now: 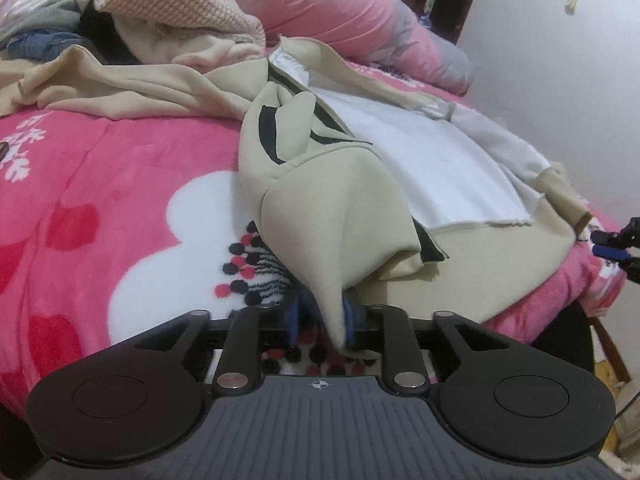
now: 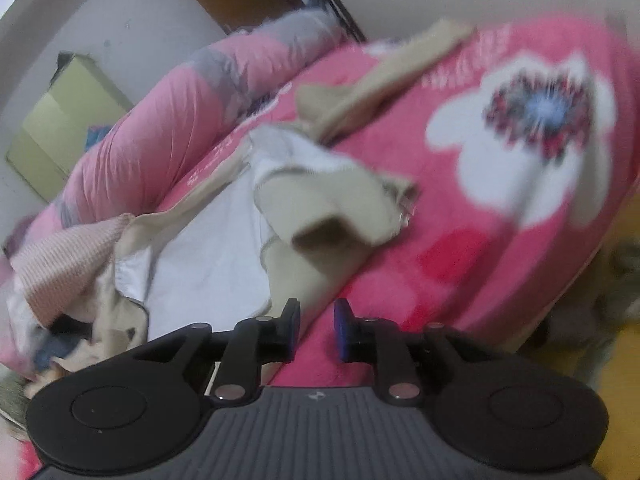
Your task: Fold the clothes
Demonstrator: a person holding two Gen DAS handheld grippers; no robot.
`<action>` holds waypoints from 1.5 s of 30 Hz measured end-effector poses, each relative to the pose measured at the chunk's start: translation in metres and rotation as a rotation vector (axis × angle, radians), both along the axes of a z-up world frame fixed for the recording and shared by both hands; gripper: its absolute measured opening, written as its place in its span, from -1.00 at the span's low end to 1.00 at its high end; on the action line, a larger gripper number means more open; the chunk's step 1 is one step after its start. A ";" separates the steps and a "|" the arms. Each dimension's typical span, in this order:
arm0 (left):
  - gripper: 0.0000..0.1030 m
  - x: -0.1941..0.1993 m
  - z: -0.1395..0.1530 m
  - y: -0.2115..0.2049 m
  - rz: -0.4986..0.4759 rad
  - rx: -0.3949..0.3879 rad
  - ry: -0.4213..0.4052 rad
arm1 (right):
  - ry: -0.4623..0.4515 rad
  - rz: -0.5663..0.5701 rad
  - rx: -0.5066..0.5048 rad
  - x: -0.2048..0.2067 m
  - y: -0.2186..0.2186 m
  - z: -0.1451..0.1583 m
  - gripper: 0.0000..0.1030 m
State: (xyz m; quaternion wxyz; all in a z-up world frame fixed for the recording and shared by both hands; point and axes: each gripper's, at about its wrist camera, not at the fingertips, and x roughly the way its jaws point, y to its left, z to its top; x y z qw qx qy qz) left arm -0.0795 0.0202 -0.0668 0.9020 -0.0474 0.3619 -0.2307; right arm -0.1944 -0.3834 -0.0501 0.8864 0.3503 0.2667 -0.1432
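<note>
Right, starting on my left: the left gripper [image 1: 320,322] has a pinch of the beige hoodie [image 1: 336,216], a cone of cloth drawn down between its blue pads [image 1: 351,316], so that side is grasping fabric; the garment sprawls across the pink floral blanket [image 1: 100,216], its white fleece lining [image 1: 432,168] turned up and a black stripe [image 1: 266,128] showing on the crumpled part; behind it sits a heap of other clothes [image 1: 168,12]. Moving across, a ribbed cuff [image 2: 328,228] lies loose on the lining; over on my right, the right gripper [image 2: 317,330] is released, daylight between the jaws, nothing in them. It looks soft, thick and floppy, not slippery, so it should drape and sag; I'd take the hem or cuff edge, where the fabric is doubled.
</note>
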 end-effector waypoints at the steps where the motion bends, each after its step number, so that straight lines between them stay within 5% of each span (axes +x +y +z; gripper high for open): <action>1: -0.45 -0.001 0.000 0.001 -0.001 -0.004 -0.004 | -0.017 0.011 -0.014 -0.003 0.005 0.007 -0.57; 5: -0.37 -0.002 -0.004 -0.001 -0.010 0.000 -0.015 | -0.100 0.223 0.125 0.025 0.035 0.011 -0.14; 8: -0.14 -0.004 -0.005 -0.004 -0.049 0.013 -0.026 | -0.071 0.418 0.269 0.069 0.068 -0.005 -0.09; 11: 0.06 -0.010 -0.006 -0.007 -0.078 0.032 -0.058 | 0.052 0.520 0.363 0.113 0.101 -0.031 -0.09; 14: 0.15 -0.017 -0.007 -0.007 -0.091 0.037 -0.087 | 0.162 0.531 0.328 0.135 0.122 -0.044 -0.09; 20: 0.15 -0.017 -0.010 -0.005 -0.113 0.027 -0.115 | 0.180 0.594 0.219 0.141 0.150 -0.032 -0.26; 22: 0.15 -0.016 -0.011 -0.006 -0.122 0.026 -0.119 | 0.174 0.588 0.190 0.136 0.153 -0.032 -0.62; 25: 0.15 -0.015 -0.012 -0.005 -0.130 0.016 -0.116 | 0.157 0.571 0.157 0.135 0.154 -0.032 -0.88; 31: 0.17 -0.012 -0.012 0.009 -0.152 -0.073 -0.074 | -0.023 0.461 0.028 0.106 0.113 0.023 -0.89; 38: 0.31 0.003 -0.015 0.024 -0.152 -0.258 0.062 | 0.098 0.306 0.106 0.080 0.054 -0.021 -0.89; 45: 0.32 0.021 -0.019 0.035 -0.139 -0.500 0.236 | 0.015 0.286 0.091 0.070 0.045 -0.016 -0.89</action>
